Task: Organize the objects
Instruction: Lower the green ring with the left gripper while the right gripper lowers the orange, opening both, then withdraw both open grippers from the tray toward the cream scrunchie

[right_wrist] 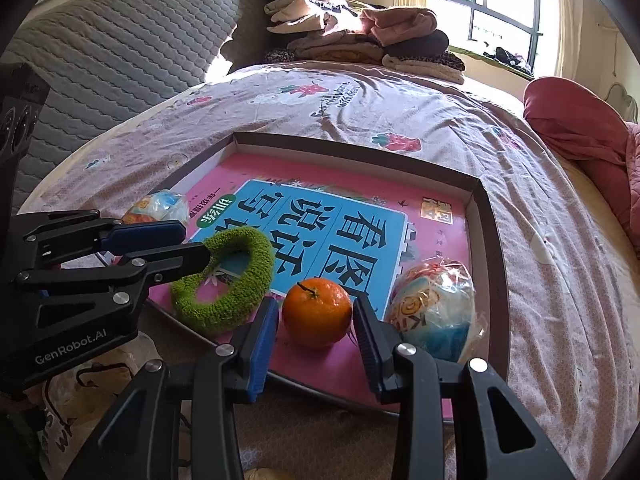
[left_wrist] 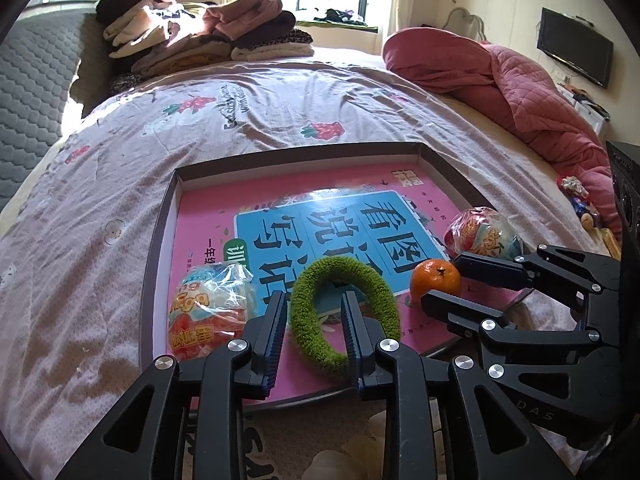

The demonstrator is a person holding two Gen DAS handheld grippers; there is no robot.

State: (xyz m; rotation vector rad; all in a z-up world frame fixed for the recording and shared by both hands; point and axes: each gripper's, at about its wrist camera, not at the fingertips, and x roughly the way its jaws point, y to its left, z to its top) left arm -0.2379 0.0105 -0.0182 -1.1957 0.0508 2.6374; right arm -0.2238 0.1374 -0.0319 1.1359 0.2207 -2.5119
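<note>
The left gripper point(left_wrist: 314, 312) is standing slightly parted astride the near rim of the green ring point(left_wrist: 345, 312), low centre of frame, pads not pressing it. The right gripper point(right_wrist: 316, 316) is clamping the orange point(right_wrist: 317, 313), lower centre, inside the shallow box point(right_wrist: 486, 216).

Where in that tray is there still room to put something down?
The far half of the tray, between its back wall and the toys, is bare book cover. The near edge is crowded: wrapped toy, green ring, orange, second wrapped toy, both grippers.
</note>
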